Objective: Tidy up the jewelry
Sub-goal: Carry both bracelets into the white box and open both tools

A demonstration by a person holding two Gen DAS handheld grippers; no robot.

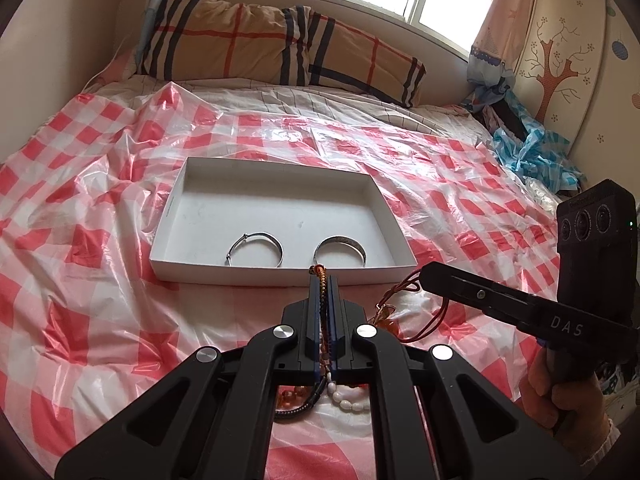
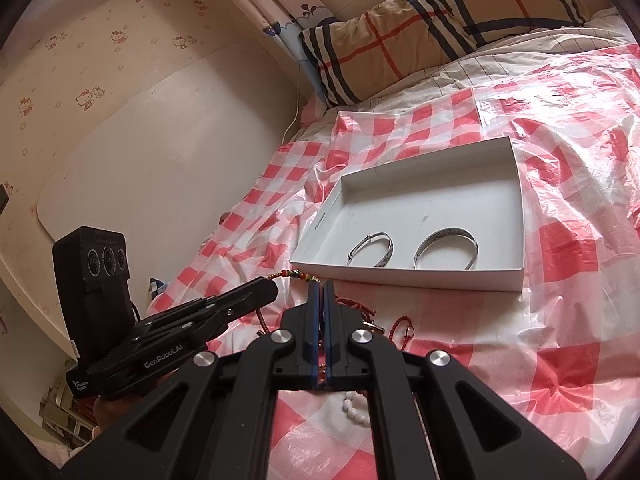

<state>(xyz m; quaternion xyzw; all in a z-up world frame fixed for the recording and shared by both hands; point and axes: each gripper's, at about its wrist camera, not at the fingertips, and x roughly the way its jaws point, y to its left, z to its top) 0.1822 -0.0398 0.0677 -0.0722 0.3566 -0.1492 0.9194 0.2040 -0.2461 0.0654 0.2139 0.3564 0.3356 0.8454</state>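
In the left wrist view, the left gripper [image 1: 322, 280] points toward twelve o'clock, pinching a braided cord bracelet [image 1: 319, 271] just before the white box [image 1: 172, 208] holding two silver bangles [image 1: 256, 249]. In the right wrist view, the right gripper [image 2: 319, 285] has its fingers pressed together, nothing visibly between them, with the box at one o'clock and the left gripper coming in from nine.

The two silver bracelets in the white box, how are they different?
The left bangle is thinner, with a small clasp-like fitting on its rim; the right bangle is a wider, patterned band. The left one also looks smaller. Both are silvery, lying near the front wall of the white box.
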